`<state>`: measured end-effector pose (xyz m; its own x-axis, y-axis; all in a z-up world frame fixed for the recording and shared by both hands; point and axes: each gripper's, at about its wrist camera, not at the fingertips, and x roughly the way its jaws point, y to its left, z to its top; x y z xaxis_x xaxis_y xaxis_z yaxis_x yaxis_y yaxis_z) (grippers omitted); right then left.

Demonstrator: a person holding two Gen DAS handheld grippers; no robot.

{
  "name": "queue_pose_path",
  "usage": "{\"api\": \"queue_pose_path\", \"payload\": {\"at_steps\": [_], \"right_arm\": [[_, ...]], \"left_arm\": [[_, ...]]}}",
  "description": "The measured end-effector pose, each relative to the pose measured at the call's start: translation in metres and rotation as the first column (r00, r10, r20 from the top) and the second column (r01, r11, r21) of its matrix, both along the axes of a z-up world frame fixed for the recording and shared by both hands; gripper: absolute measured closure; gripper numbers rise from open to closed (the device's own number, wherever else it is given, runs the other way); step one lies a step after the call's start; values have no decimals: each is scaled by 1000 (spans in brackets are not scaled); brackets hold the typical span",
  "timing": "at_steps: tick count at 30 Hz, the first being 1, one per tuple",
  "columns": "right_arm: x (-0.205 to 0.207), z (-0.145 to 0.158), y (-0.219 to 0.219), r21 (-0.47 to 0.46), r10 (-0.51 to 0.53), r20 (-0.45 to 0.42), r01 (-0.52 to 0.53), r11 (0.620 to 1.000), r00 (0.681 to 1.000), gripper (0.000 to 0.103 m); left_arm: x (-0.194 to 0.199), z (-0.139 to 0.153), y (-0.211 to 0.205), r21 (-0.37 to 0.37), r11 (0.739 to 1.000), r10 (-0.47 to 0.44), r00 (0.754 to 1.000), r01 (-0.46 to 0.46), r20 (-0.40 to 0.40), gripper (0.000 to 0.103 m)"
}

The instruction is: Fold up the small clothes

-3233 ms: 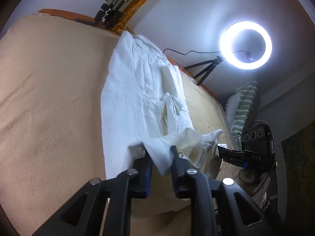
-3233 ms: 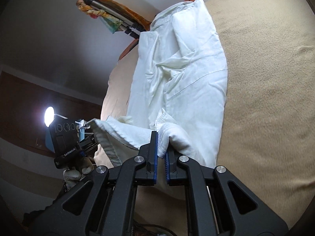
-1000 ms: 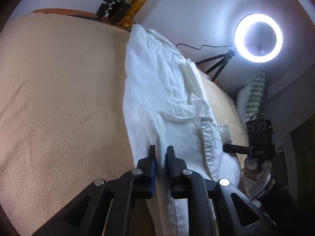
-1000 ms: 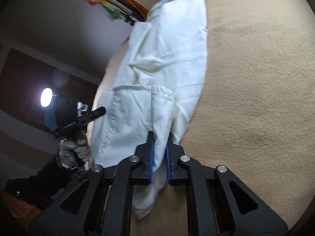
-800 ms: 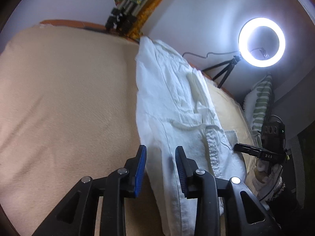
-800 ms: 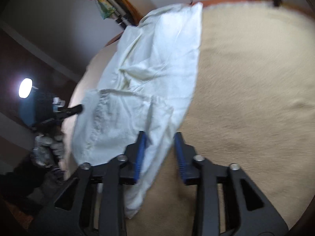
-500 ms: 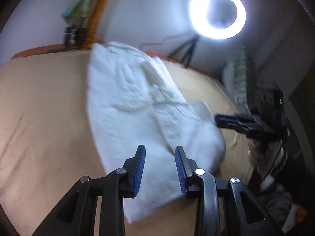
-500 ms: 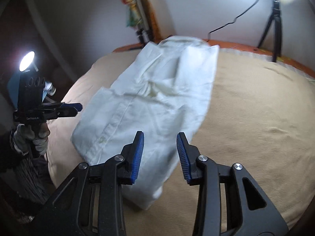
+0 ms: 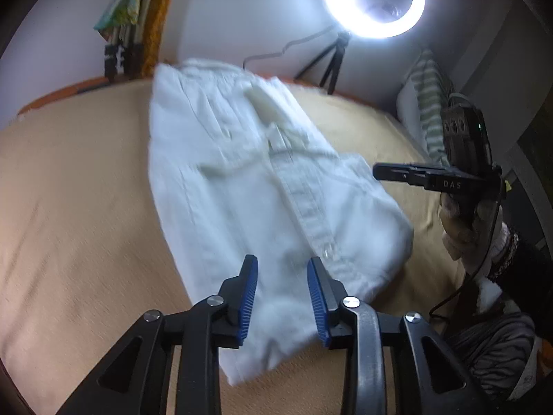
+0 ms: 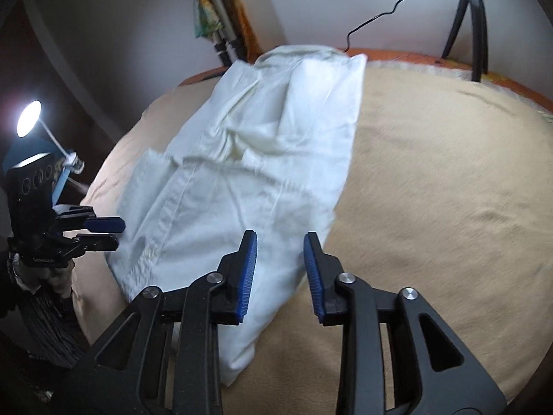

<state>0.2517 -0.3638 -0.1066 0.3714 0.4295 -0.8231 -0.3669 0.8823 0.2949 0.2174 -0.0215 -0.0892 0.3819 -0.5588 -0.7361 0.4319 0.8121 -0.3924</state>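
A white button shirt lies folded lengthwise on the beige blanket, its lower part folded up over its middle; it also shows in the right wrist view. My left gripper is open and empty, held above the shirt's near end. My right gripper is open and empty, above the shirt's near corner. The right gripper also shows in the left wrist view, beside the shirt's right edge. The left gripper also shows in the right wrist view, beside the shirt's left edge.
A lit ring light on a small tripod stands at the bed's far edge. Folded tripod legs with coloured cloth lean against the wall. A striped pillow lies at the right.
Both grippers carried the shirt's lower hem up over the shirt, let it go and opened. They have since pulled back and lifted. The shirt now lies folded.
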Motion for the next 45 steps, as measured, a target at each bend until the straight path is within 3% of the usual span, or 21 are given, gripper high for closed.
{"api": "queue_pose_path", "payload": {"at_steps": [4, 7, 10, 15, 25, 28, 33, 35, 36, 37, 42, 45], "right_arm": [[20, 20, -1, -1, -15, 42, 16, 1000, 999, 72], [44, 26, -2, 2, -23, 38, 23, 1000, 999, 63], [71, 24, -3, 22, -47, 28, 46, 999, 999, 63], [116, 9, -5, 79, -106, -7, 106, 991, 994, 63], [201, -40, -8, 138, -185, -72, 193, 971, 980, 63], [218, -50, -5, 129, -206, -60, 213, 969, 977, 63], [232, -61, 9, 109, -172, -54, 177, 978, 984, 63], [232, -63, 14, 90, -158, -48, 162, 983, 986, 72], [232, -63, 17, 85, -151, -46, 154, 984, 988, 89], [230, -62, 19, 75, -152, -32, 154, 985, 988, 96], [223, -44, 12, 73, -175, 70, 170, 983, 982, 102], [232, -62, -3, 39, -233, 23, 232, 972, 972, 102]], "left_arm": [[33, 21, 21, -13, 997, 73, 996, -73, 43, 65], [69, 26, 34, -23, 992, 123, 991, -122, 48, 61], [107, 24, 44, -45, 983, 179, 983, -177, 39, 59], [168, 3, 60, -101, 961, 255, 967, -257, -27, 47], [238, -46, 62, -153, 944, 273, 954, -291, -124, 48], [250, -53, 60, -168, 948, 253, 959, -272, -126, 54], [266, -63, 59, -209, 941, 237, 960, -265, -151, 76], [270, -64, 57, -227, 938, 231, 962, -260, -149, 88], [271, -64, 56, -223, 940, 231, 963, -257, -136, 97], [271, -63, 54, -214, 943, 233, 965, -254, -121, 103], [264, -51, 54, -170, 947, 269, 962, -271, -39, 103], [270, -66, 57, -149, 942, 292, 952, -302, -87, 103]]}}
